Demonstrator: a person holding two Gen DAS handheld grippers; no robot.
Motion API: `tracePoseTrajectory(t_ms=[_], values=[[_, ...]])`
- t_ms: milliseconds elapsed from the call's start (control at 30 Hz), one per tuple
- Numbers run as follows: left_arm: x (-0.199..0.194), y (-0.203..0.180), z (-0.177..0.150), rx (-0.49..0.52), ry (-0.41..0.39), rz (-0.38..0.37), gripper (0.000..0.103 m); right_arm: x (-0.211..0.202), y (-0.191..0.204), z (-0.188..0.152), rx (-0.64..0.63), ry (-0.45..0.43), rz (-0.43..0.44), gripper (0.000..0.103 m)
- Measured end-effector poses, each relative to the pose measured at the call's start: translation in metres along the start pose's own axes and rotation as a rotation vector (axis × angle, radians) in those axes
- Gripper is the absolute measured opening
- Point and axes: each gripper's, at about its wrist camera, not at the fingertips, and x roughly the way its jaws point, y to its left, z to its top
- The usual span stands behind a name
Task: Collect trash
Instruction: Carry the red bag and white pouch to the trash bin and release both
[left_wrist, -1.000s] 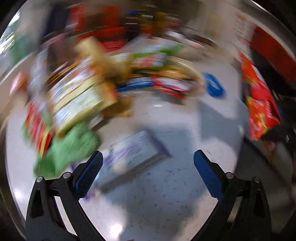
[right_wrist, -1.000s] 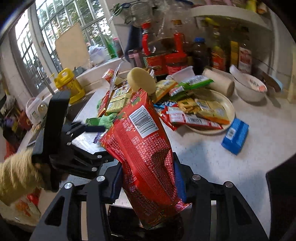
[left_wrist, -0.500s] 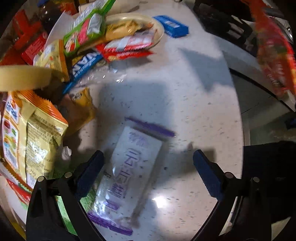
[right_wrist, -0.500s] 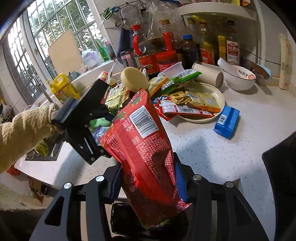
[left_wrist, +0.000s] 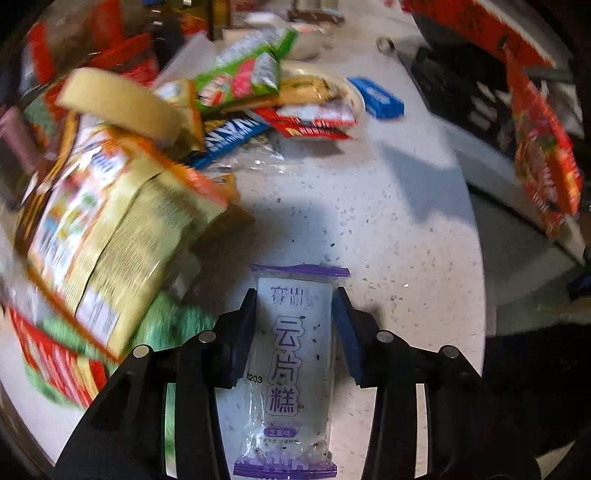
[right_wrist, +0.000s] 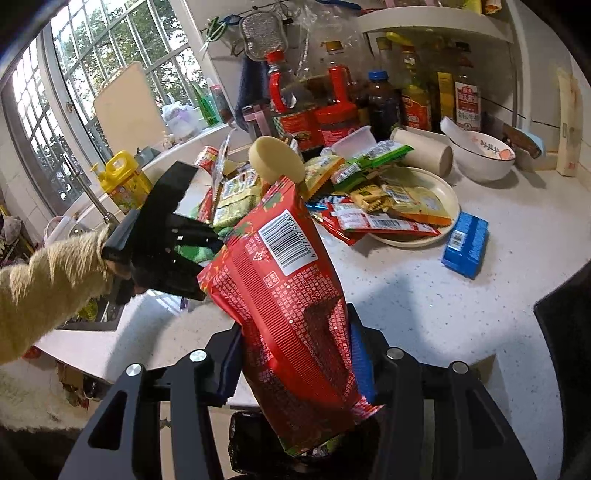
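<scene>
At the far left of the right wrist view we see a window (right_wrist: 110, 85) with a cutting board (right_wrist: 127, 110) leaning on the sill, a yellow jug (right_wrist: 123, 181) below it, and a cream-sleeved arm (right_wrist: 44, 280) reaching in over the worktop's left edge. That arm carries our left gripper (left_wrist: 295, 314), whose fingers are drawn in narrow on both sides of a clear cake wrapper with purple ends (left_wrist: 291, 369). The wrapper lies lengthwise between the blue pads (left_wrist: 347, 343), near the front edge of the speckled white worktop (left_wrist: 406, 258); we cannot tell whether it is lifted off the surface. Just left of it sits a heap of snack wrappers (left_wrist: 110, 229), with a roll of tape (left_wrist: 122, 107) on top.

Moving right, our right gripper (right_wrist: 295, 354) is clamped on a red snack bag (right_wrist: 288, 295), held tilted in the air above a black bin bag (right_wrist: 266, 443) at the worktop's front edge. Behind it, toward the back, a cream plate (right_wrist: 448, 192) holds more wrappers, and a blue packet (right_wrist: 465, 243) lies just right of the plate. Along the back edge stand sauce bottles (right_wrist: 332, 110), then a paper roll (right_wrist: 424, 151) on its side and a white bowl (right_wrist: 480, 158) near the back right corner.
</scene>
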Motion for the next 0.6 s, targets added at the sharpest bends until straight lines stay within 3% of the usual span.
tracePoseTrajectory(t_ms=[233, 300, 500, 600], values=[[-0.059, -0.023, -0.032, -0.137, -0.172, 0.114, 0.039, 0.009, 0.02, 0.006, -0.062, 0.005, 0.025, 0.049], [-0.08, -0.036, -0.056, -0.199, -0.218, 0.157, 0.039, 0.011, 0.025, 0.006, -0.086, 0.014, 0.038, 0.049], [-0.121, -0.055, -0.11, -0.385, -0.317, 0.235, 0.039, 0.016, 0.04, 0.005, -0.144, 0.037, 0.078, 0.049], [-0.128, -0.062, -0.113, -0.431, -0.352, 0.267, 0.038, 0.017, 0.05, 0.006, -0.162, 0.036, 0.103, 0.049]])
